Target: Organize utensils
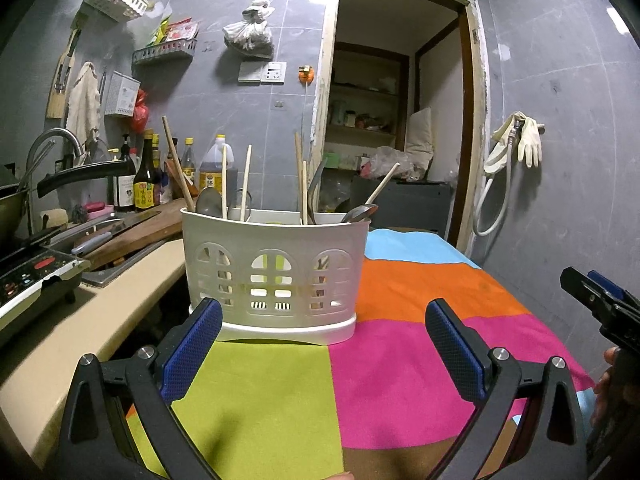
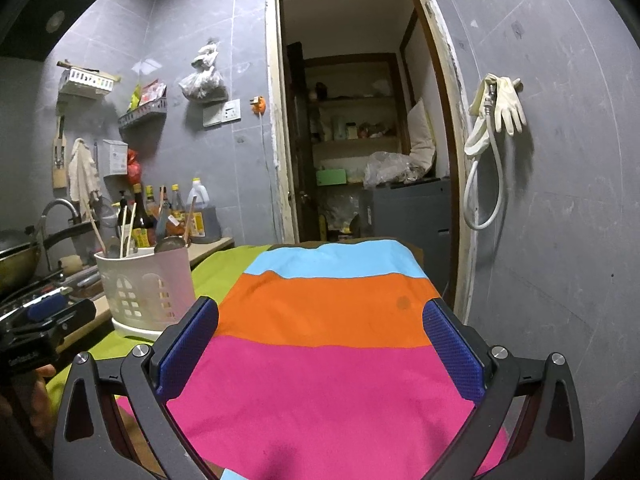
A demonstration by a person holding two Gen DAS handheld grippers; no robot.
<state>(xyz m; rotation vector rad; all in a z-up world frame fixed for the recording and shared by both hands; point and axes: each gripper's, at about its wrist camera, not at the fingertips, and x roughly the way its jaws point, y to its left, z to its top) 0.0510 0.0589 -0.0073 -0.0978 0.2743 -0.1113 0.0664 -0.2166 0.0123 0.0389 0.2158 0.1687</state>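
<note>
Left wrist: utensil caddy (image 1: pixel 276 276) ahead, left gripper (image 1: pixel 324 344) spread (empty).

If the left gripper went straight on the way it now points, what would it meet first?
Most likely the white utensil caddy: it stands just ahead of the open left gripper on the coloured cloth, slightly left of centre. Nothing shows in between, though depth is uncertain.

White holder (image 1: pixel 276 272), multicolour-block cloth (image 1: pixel 400 360), blue fingers (image 1: pixel 454 350).
</note>
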